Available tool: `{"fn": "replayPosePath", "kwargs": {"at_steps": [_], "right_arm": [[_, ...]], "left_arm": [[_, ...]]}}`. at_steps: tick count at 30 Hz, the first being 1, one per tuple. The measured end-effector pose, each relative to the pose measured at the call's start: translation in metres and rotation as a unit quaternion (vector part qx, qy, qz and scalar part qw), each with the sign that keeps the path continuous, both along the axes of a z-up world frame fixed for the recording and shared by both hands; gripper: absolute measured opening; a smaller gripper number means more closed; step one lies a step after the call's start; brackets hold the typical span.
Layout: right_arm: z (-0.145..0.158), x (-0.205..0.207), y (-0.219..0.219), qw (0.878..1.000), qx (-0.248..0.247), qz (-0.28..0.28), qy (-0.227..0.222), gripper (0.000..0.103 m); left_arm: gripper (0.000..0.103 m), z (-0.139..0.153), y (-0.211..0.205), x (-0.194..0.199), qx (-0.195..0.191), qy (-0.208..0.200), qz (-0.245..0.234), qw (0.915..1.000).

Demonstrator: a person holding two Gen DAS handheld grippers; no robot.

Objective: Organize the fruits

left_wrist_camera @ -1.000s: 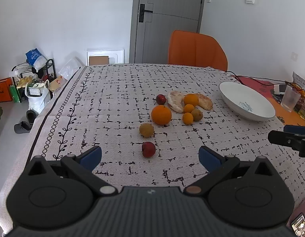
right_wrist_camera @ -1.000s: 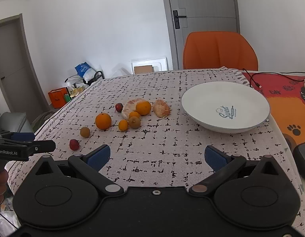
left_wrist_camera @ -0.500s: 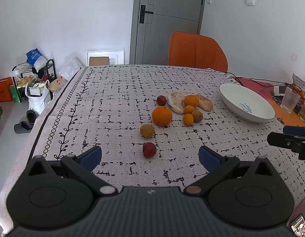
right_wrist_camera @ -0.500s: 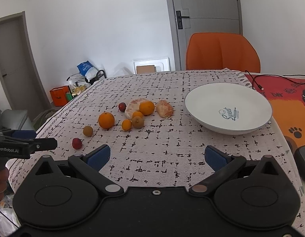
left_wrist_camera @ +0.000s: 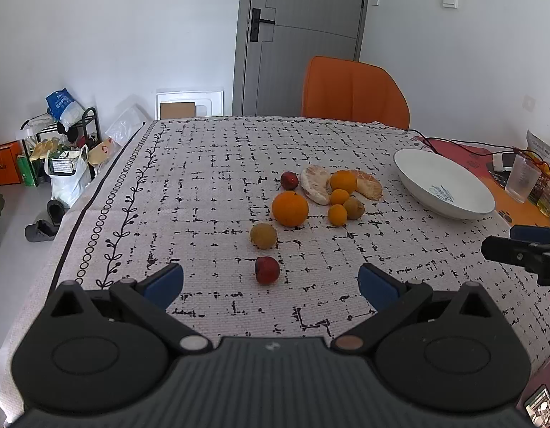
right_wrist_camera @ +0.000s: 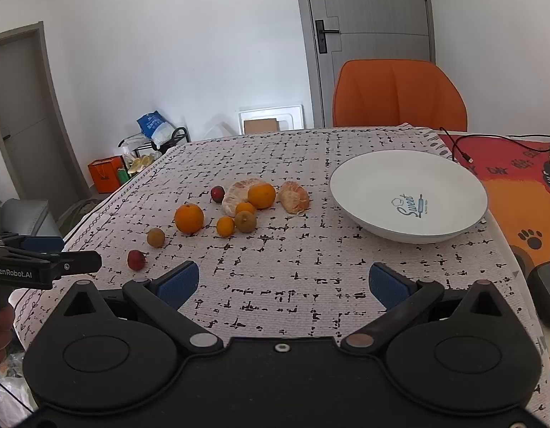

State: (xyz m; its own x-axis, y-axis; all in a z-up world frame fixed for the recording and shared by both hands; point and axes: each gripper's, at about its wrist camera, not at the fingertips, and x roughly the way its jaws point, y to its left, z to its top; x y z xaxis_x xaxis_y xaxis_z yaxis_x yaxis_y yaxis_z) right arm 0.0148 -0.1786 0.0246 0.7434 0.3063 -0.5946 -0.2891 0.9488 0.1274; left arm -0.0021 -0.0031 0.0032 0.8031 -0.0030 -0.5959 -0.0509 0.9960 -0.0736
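Note:
Fruit lies loose on the patterned tablecloth: a small red fruit nearest my left gripper, a brownish round fruit, a large orange, several small oranges, peeled citrus halves and a dark red fruit. A white bowl stands empty to the right of the fruit. My left gripper is open, the red fruit just ahead of its fingers. My right gripper is open over bare cloth, in front of the bowl and the large orange.
An orange chair stands at the table's far side before a grey door. A clear cup, cables and clutter sit at the right on an orange mat. Bags and a rack are on the floor at the left.
Both grippers have crept slightly forward toward the fruit and stay open. No fruit has moved.

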Motion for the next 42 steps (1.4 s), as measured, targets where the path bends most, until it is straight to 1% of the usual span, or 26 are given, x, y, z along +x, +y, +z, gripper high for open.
{"fn": "replayPosePath", "kwargs": {"at_steps": [32, 42], "right_arm": [[0.0006, 0.0006, -0.0005, 1.000, 0.000, 0.000, -0.001, 0.103], [-0.0080, 0.0037, -0.0004, 1.000, -0.002, -0.001, 0.000, 0.103]], "left_arm": [[0.103, -0.0004, -0.0007, -0.0002, 0.000, -0.001, -0.002, 1.0000], [0.103, -0.0075, -0.0017, 0.0013, 0.001, -0.004, -0.012, 0.9999]]}}
